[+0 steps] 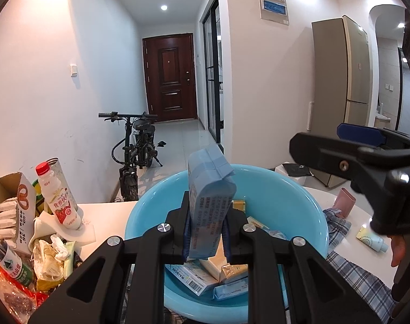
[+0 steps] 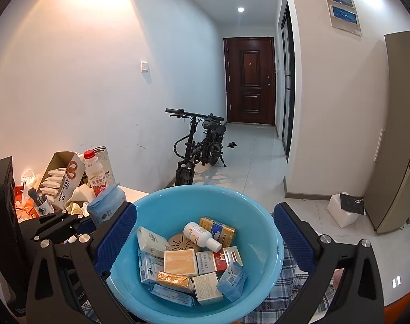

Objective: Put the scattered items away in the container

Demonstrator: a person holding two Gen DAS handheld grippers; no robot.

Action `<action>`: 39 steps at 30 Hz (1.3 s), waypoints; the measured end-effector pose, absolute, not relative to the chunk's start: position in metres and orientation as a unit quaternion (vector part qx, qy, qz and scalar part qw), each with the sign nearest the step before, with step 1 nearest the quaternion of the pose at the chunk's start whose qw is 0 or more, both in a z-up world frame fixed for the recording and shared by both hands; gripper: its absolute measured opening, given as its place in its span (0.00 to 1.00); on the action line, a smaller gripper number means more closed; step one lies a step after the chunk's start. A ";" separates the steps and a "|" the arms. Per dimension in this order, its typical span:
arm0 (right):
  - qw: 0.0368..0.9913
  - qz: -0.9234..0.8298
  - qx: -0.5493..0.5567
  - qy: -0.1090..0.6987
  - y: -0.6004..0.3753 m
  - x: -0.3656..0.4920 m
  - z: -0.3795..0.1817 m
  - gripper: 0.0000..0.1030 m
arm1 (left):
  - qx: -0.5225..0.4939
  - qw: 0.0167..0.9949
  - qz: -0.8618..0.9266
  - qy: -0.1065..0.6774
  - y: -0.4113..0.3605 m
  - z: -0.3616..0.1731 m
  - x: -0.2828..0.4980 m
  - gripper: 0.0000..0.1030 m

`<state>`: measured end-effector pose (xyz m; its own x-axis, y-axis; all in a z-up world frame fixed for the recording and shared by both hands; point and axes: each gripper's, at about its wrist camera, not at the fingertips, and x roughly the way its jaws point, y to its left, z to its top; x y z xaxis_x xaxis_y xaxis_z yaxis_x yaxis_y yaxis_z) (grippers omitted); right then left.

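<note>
Clamped between the pads of your left hand-held gripper [image 1: 205, 232], a blue tissue pack [image 1: 209, 197] stands upright over the blue basin [image 2: 261, 216], not yet released. Your right hand-held gripper [image 2: 205, 232] hangs wide open and empty, its fingers straddling the basin. Roughly a dozen boxes, packets and a small white bottle [image 2: 202, 236] already lie inside; on the worktop [image 1: 108, 210] a yellow-and-teal tube [image 1: 372, 239] and a pink cup [image 1: 344, 202] apparently remain.

Glossy plastic basin [image 2: 261, 216], checked cloth [image 1: 366, 283], soft matt tissue pack [image 1: 207, 202]
</note>
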<state>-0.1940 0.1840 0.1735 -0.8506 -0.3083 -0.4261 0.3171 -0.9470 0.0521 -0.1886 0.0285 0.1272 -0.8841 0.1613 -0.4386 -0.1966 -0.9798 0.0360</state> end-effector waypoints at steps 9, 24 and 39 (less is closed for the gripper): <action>0.163 -0.961 0.221 0.023 0.180 -0.192 0.171 1.00 | -0.192 0.041 0.980 0.032 0.020 0.134 -0.183 0.99; 0.161 -0.963 0.214 0.035 0.178 -0.187 0.174 1.00 | -0.185 0.041 0.982 0.005 0.000 0.148 -0.176 1.00; 0.158 -0.982 0.100 0.003 0.177 -0.094 0.213 1.00 | -0.082 0.048 0.995 0.038 0.007 0.200 -0.098 1.00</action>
<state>-0.0944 0.1767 0.2130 -0.9302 -0.3096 -0.1973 0.3110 -0.9501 0.0247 -0.0981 0.0070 0.2004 -0.9820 0.0902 -0.1662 -0.1024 -0.9925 0.0668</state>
